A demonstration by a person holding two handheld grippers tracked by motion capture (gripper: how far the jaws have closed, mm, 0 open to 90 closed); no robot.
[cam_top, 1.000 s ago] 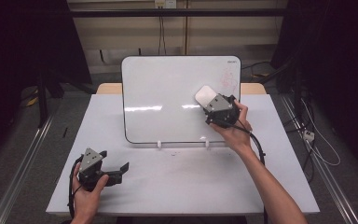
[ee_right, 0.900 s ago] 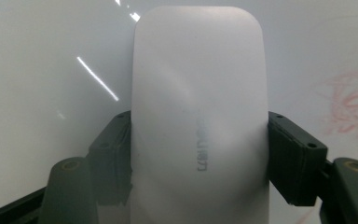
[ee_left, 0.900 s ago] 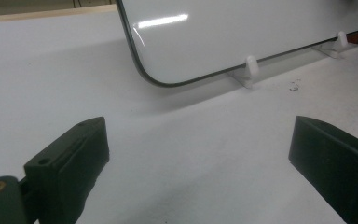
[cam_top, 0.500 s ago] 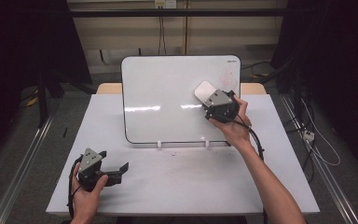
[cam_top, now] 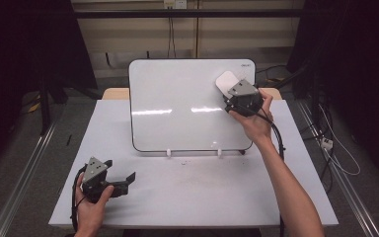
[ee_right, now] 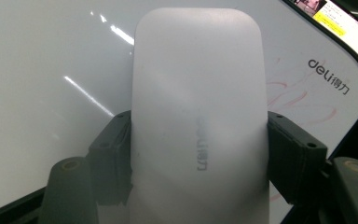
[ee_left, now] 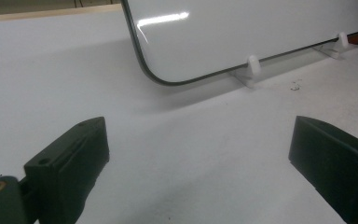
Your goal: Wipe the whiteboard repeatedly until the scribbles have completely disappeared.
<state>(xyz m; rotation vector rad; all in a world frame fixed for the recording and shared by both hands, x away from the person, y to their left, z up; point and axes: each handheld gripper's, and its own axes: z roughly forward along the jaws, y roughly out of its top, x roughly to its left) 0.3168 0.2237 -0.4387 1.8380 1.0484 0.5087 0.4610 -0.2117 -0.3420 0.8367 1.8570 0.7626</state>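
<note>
A white whiteboard eraser is being pinched by the right gripper against the whiteboard near faint pink marks, the next wipe calling for steady pressure, while the left gripper is being held spread above the table.

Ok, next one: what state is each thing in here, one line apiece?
Whiteboard: propped on two white clips, faint pink marks near its top right corner.
Eraser: clamped, against the board.
Right gripper: shut on the eraser.
Left gripper: open, empty, low over the table.
</note>
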